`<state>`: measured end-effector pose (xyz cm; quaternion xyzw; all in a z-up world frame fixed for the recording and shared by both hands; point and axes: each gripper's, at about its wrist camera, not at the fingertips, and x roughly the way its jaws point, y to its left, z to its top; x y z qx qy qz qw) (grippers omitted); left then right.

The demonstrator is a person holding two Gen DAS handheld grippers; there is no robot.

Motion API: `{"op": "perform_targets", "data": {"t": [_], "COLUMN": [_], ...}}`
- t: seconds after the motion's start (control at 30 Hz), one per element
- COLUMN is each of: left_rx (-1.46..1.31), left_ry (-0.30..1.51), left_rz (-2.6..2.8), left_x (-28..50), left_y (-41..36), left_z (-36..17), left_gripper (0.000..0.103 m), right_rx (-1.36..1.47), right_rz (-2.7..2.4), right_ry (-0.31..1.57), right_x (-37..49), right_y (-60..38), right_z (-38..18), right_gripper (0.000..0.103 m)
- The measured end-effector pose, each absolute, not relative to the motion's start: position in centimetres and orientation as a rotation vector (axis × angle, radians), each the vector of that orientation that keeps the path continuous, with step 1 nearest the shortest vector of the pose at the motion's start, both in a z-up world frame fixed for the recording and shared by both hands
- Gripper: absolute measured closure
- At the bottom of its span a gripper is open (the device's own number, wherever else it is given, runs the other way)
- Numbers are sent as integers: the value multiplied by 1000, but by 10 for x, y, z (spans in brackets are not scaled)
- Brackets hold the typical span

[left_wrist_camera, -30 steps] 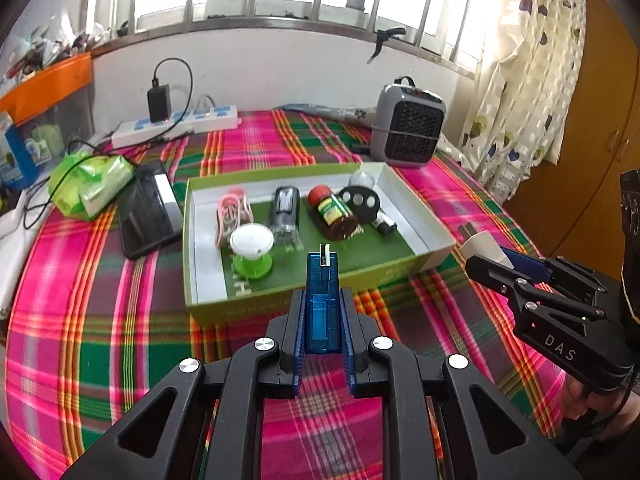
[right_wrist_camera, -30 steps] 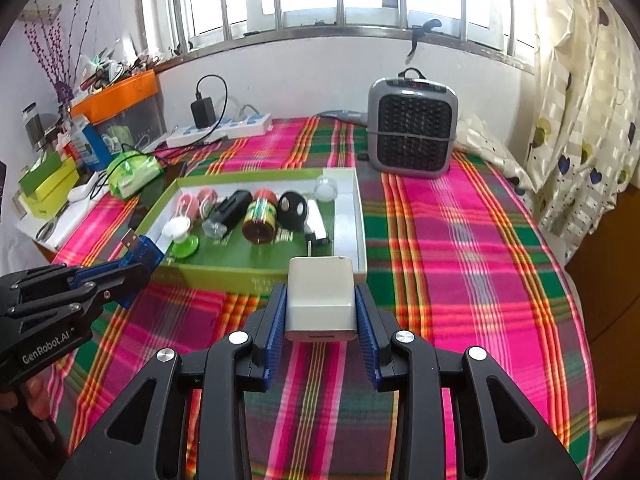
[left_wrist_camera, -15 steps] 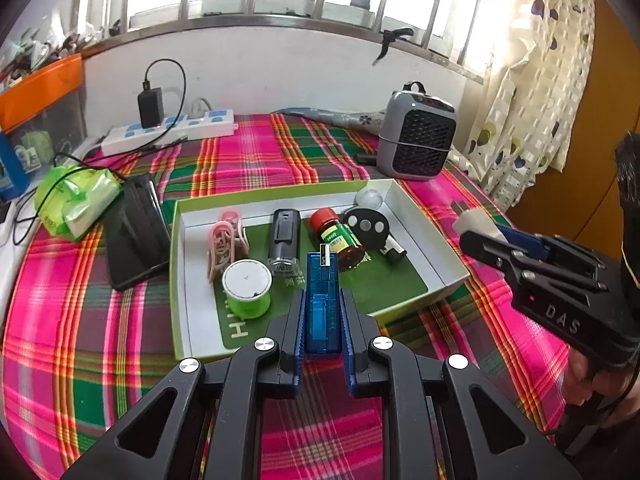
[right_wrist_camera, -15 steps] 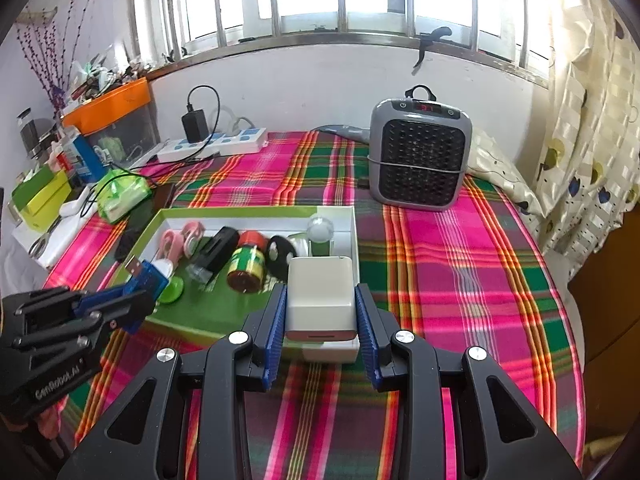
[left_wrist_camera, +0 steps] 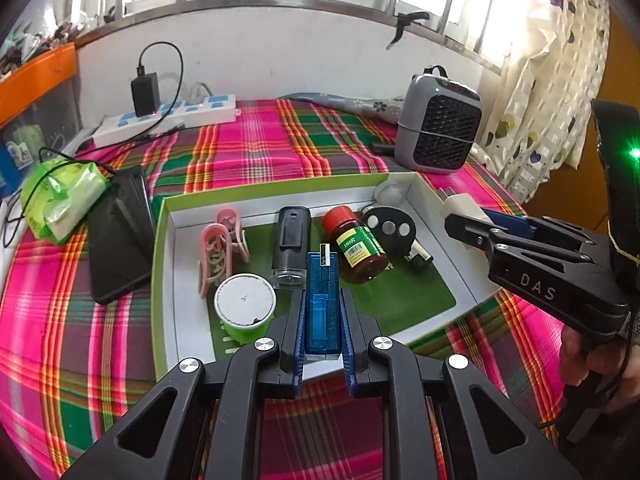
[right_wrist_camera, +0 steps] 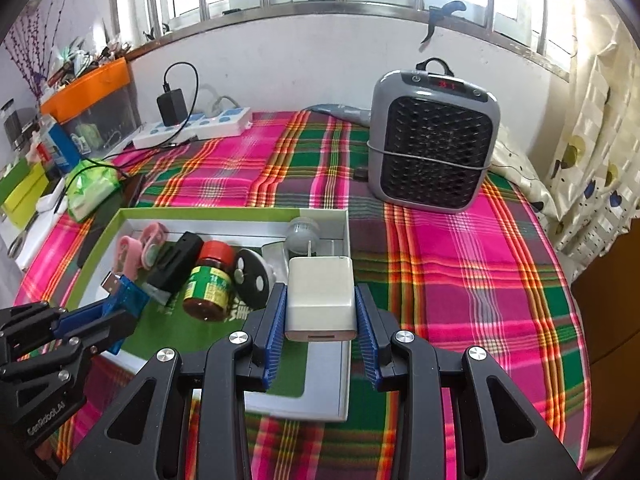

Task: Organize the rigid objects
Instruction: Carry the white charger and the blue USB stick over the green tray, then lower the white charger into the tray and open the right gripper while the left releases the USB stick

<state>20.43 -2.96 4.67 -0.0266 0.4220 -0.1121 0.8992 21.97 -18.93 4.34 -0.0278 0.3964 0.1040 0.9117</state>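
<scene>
My left gripper point(left_wrist_camera: 322, 308) is shut on a blue USB stick point(left_wrist_camera: 322, 300), which hangs over the near edge of the green and white box point(left_wrist_camera: 160, 264). Over the box's right side my right gripper point(right_wrist_camera: 321, 308) is shut on a white wall charger point(right_wrist_camera: 321, 300); it also shows in the left wrist view as the white charger point(left_wrist_camera: 460, 206). In the box lie a pink hair clip point(left_wrist_camera: 220, 248), a black cylinder point(left_wrist_camera: 291, 244), a red-capped bottle point(left_wrist_camera: 356, 246), a black remote point(left_wrist_camera: 390, 229) and a green cup with a white lid point(left_wrist_camera: 245, 308).
A grey fan heater point(right_wrist_camera: 434, 140) stands at the back right on the plaid cloth point(right_wrist_camera: 460, 280). A black phone point(left_wrist_camera: 118, 232) and a green packet point(left_wrist_camera: 60, 196) lie left of the box. A white power strip point(left_wrist_camera: 168, 118) with a black adapter sits by the wall.
Both grippers have moved forward over the box, each still holding its object. The box now looks nearer and larger in both views.
</scene>
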Motion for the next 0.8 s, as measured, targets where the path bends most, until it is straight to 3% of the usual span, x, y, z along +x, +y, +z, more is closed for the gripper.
{"op": "perform_targets", "data": {"t": [0.8], "left_rx": [-65], "left_ry": [908], "left_rz": [-208], "left_x": [220], "left_y": [-31], "left_z": [31], "left_gripper": [88], "right_rx": [-219], "right_rz": [201], "right_ry": [782], "right_x": [233], "right_y": [-167], "right_z": [33], "right_gripper": [68]}}
